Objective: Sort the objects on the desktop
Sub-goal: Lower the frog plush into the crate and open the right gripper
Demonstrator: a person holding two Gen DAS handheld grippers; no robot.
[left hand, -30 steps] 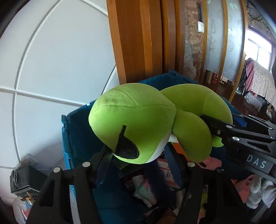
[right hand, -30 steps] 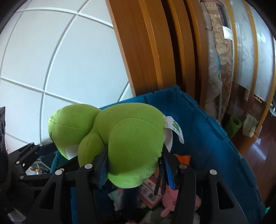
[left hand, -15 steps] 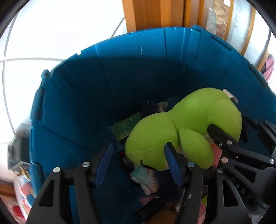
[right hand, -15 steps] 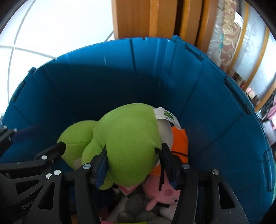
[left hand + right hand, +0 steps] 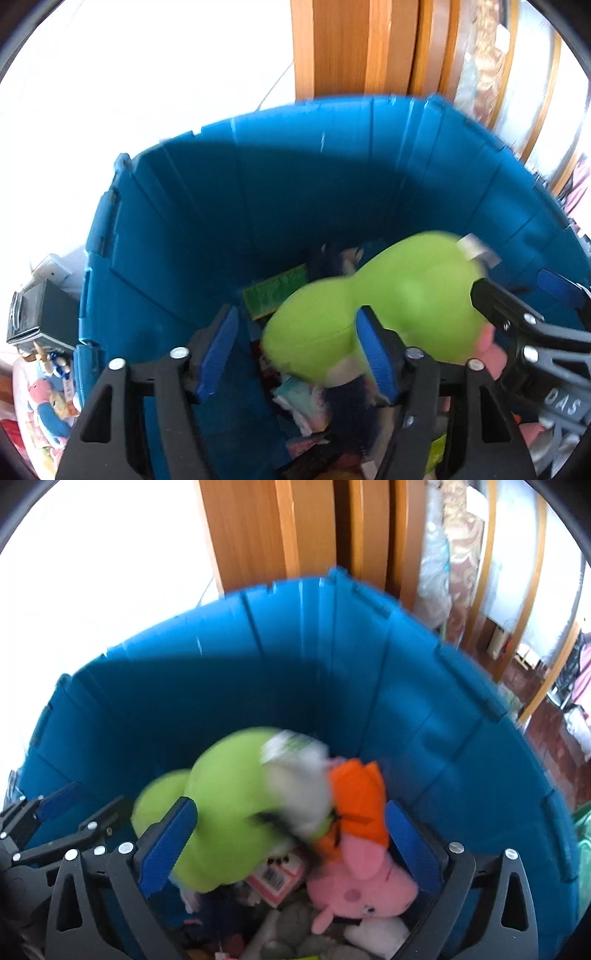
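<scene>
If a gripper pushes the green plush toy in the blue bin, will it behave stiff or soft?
Probably soft: the green plush toy looks stuffed and rounded. It likely weighs little for its bulk. It may slump rather than roll, since it lies on other toys in the blue bin.

The left gripper (image 5: 299, 350) points down into the blue bin (image 5: 258, 221), its jaws having just opened further. The green plush toy (image 5: 388, 314), blurred, lies partly between them.

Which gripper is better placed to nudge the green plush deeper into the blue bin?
Right, probably. The right gripper has just been opening; its jaws straddle the green plush without pressing it. The left gripper has opened too, but the plush sits off toward its right finger, inside the blue bin.
</scene>
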